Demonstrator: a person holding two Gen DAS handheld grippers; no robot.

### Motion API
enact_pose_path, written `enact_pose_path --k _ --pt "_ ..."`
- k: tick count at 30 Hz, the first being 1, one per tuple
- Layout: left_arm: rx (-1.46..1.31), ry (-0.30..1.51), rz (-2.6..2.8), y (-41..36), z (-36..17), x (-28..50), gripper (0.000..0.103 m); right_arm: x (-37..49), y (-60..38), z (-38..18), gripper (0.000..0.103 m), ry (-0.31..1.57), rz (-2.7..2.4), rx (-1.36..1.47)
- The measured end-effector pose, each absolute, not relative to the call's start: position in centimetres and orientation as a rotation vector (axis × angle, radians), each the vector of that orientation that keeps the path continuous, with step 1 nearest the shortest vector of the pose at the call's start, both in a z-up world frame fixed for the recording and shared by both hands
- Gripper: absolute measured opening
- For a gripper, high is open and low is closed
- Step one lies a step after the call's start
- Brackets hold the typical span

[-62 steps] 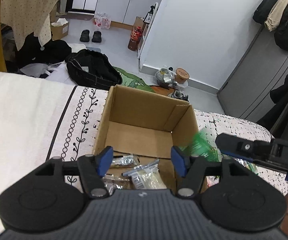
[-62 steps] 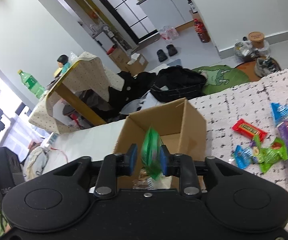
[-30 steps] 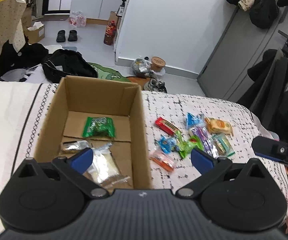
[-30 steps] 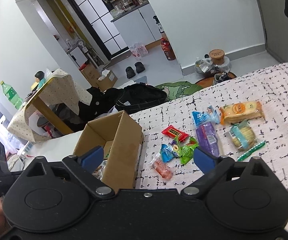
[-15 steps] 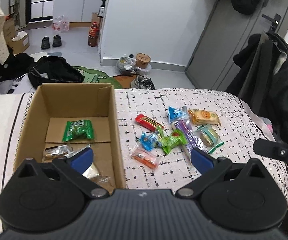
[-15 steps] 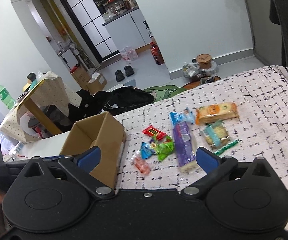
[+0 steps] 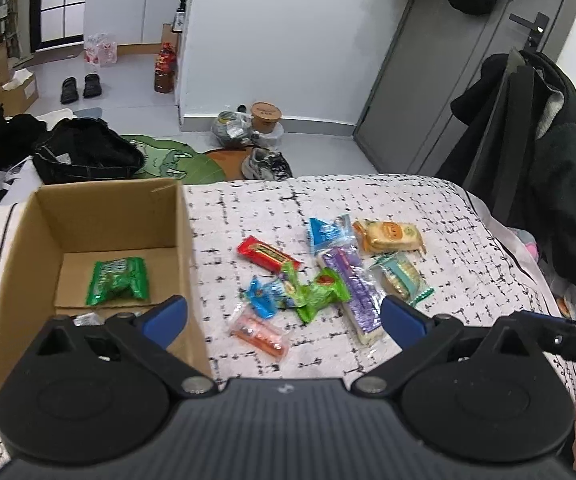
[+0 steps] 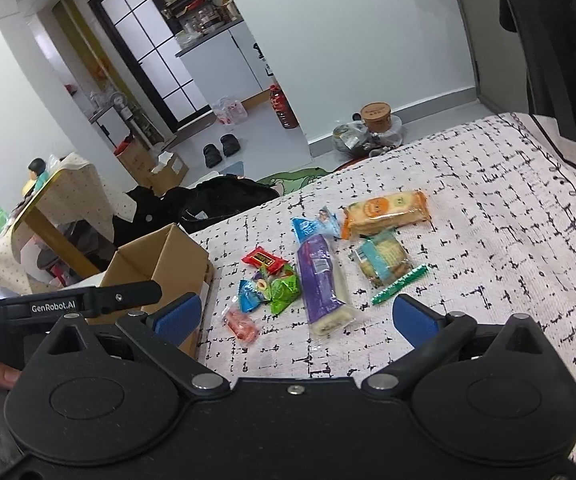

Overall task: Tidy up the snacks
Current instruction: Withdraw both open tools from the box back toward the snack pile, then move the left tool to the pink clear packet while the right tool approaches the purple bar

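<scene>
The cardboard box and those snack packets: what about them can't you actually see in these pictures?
- Cardboard box, left wrist view: its near floor is hidden behind the left tool; only the green packet shows fully.
- Right wrist view: the box's inside is hidden by its own wall.
- Pink packet and purple packet: print too small to read.
- Right tool: open, nothing between its fingers.

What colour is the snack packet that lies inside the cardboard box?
Green, shiny packet, seen best in the left wrist view, on the box floor.
</scene>
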State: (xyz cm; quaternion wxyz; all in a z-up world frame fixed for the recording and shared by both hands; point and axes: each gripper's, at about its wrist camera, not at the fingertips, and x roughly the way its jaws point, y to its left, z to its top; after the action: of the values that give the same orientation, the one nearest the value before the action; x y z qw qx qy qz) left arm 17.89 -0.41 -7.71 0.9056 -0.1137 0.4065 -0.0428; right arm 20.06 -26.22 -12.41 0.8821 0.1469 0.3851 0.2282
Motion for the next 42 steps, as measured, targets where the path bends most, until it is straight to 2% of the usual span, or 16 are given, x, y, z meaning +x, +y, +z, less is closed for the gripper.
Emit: enact_pose_path --k 6,10,16,23,30,33,42 --pt "-0.215 0.863 -0.147 -2.4 -8.8 18.5 0.101 20.7 -26.8 -13.6 0.1 0.826 0.459 0.32" --pt "-0.21 0.875 -0.171 -3.1 -9.6 18.8 0.097 21.3 -26.5 -14.7 0.093 0.86 0.464 0.316" --pt "-0.199 0.902 -0.17 -3.8 -11.0 19.8 0.081 22.3 -26.0 -15.9 0.085 0.896 0.459 0.309" --pt "-0.239 0.964 -0.066 -4.0 -13.1 21.4 0.058 23.7 -24.9 -16.9 0.079 0.911 0.472 0.27" --pt "-0.249 1.008 0.026 -4.2 -14.2 22.5 0.052 25.0 -23.9 -17.9 0.075 0.932 0.505 0.256" --pt "-0.255 1.036 0.06 -4.2 -14.7 22.9 0.051 25.5 -23.5 -18.2 0.071 0.94 0.52 0.258" --pt "-0.29 1.105 0.14 -4.0 -16.5 24.5 0.051 27.2 -23.2 -19.4 0.067 0.948 0.54 0.274"
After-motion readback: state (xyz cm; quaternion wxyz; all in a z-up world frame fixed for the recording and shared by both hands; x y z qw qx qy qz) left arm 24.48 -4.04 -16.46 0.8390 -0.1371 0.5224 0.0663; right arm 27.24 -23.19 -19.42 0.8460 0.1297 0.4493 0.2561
